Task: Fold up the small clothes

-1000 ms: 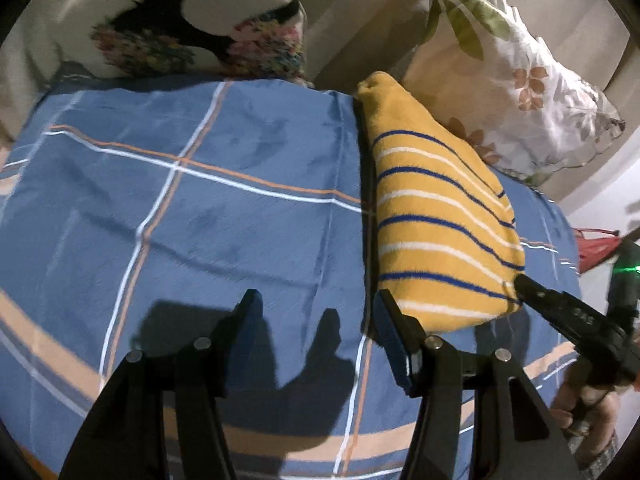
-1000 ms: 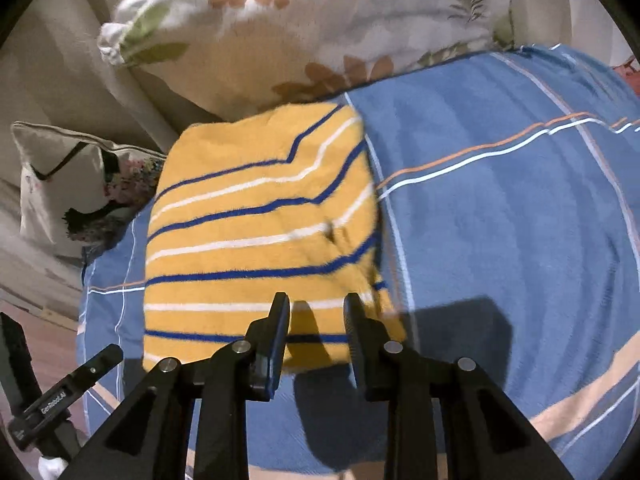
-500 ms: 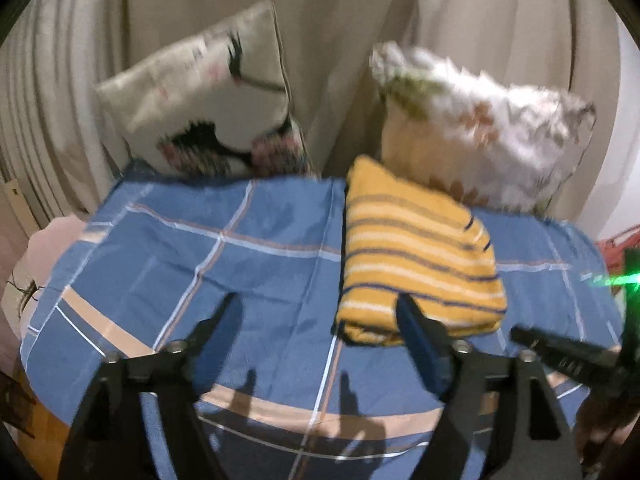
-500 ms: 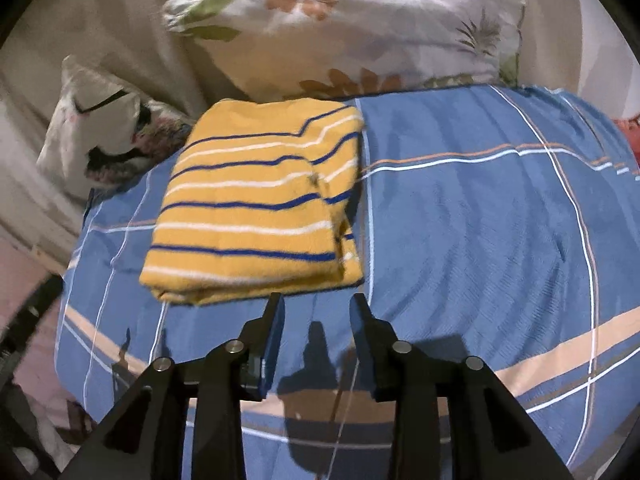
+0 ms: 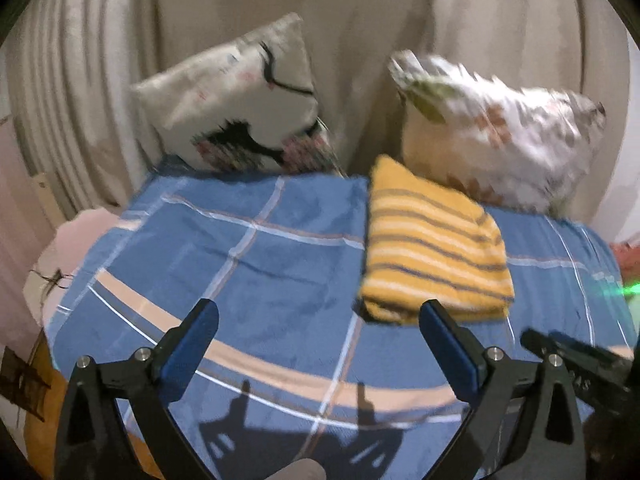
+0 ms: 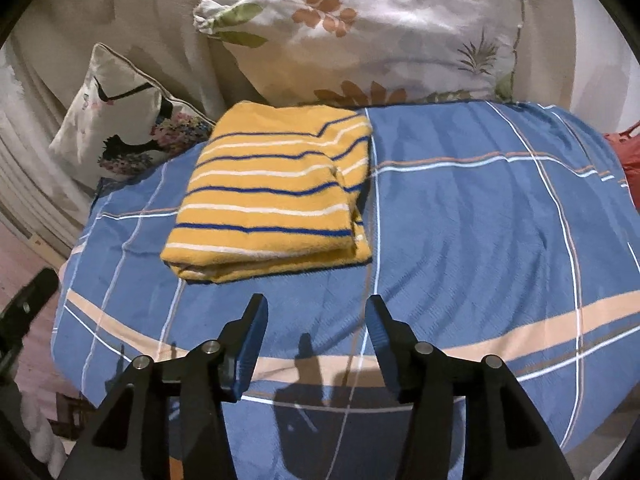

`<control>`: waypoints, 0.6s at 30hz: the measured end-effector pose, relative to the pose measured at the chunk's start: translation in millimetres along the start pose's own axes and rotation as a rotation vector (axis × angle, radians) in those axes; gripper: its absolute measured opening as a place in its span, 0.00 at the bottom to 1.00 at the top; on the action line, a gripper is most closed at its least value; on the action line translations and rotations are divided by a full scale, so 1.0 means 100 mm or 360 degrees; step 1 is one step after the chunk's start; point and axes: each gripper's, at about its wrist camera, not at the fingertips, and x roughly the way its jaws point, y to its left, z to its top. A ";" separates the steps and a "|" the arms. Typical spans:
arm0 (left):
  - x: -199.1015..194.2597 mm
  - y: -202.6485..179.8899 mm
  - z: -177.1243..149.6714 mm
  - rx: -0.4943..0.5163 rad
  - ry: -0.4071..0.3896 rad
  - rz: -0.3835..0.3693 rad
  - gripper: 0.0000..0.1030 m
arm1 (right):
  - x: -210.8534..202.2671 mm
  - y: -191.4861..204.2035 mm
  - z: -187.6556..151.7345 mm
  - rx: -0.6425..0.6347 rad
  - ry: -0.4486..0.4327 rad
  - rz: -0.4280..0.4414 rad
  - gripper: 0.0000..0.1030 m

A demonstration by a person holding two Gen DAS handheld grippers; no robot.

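Note:
A yellow garment (image 5: 432, 246) (image 6: 272, 196) with blue and white stripes lies folded into a rectangle on the blue checked bedspread (image 5: 260, 264) (image 6: 472, 216), its far edge against a leaf-print pillow. My left gripper (image 5: 318, 312) hangs above the bedspread in front of the garment, jaws still opening wide, nothing between them. My right gripper (image 6: 316, 308) hovers in front of the garment's near edge, jaws opening, empty too. The right gripper's black tip (image 5: 568, 350) shows at the right of the left wrist view.
Two pillows lean on a beige curtain at the back: a leaf-print pillow (image 6: 372, 36) (image 5: 500, 136) and a cushion with a dark figure (image 5: 240, 100) (image 6: 120, 120). The bed's near edge drops to the floor (image 5: 40, 432). Something red (image 6: 628, 160) lies at the right edge.
Both grippers have pulled back and up from the folded garment and opened, the left very wide. The garment stays flat on the bedspread, now farther from both cameras.

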 end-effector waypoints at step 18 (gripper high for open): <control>0.65 -0.07 -0.38 0.0037 0.0482 -0.0286 0.97 | 0.30 -0.04 -0.20 0.0029 0.0138 -0.0269 0.56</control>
